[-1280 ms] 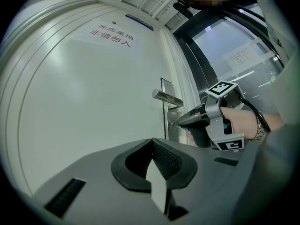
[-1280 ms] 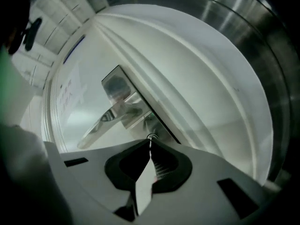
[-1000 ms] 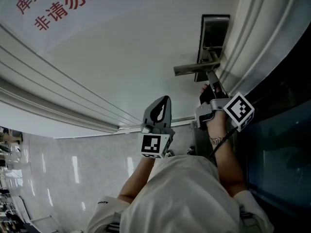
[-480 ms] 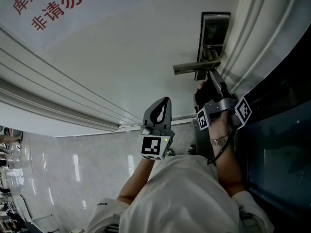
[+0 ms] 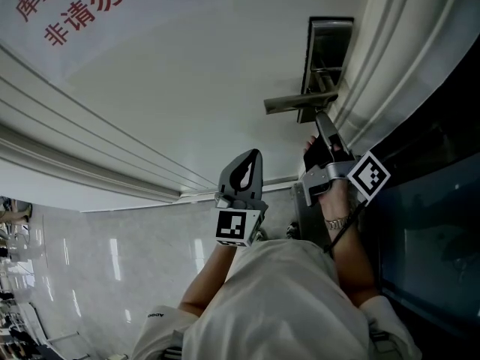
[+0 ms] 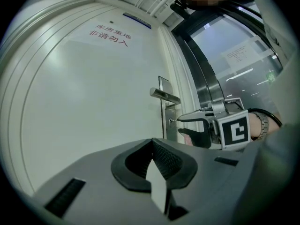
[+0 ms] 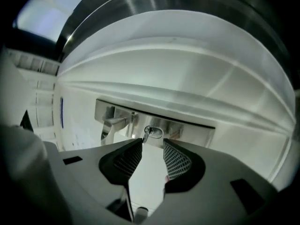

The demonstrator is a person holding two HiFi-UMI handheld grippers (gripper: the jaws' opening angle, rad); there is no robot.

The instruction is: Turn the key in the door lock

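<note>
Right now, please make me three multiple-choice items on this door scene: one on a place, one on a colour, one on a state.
1. Where is the key?
A. in the lock plate, below the lever handle
B. on the floor
C. hanging from the handle

2. What colour is the print on the door?
A. blue
B. red
C. green

3. How stand the fingers of the right gripper?
A. apart
B. clamped on the key
C. clamped on the handle

Answers:
1 A: the left gripper view shows the key under the handle.
2 B: the characters are red.
3 A: the fingers have just been opening, with the key at their tips, unpressed.
</note>
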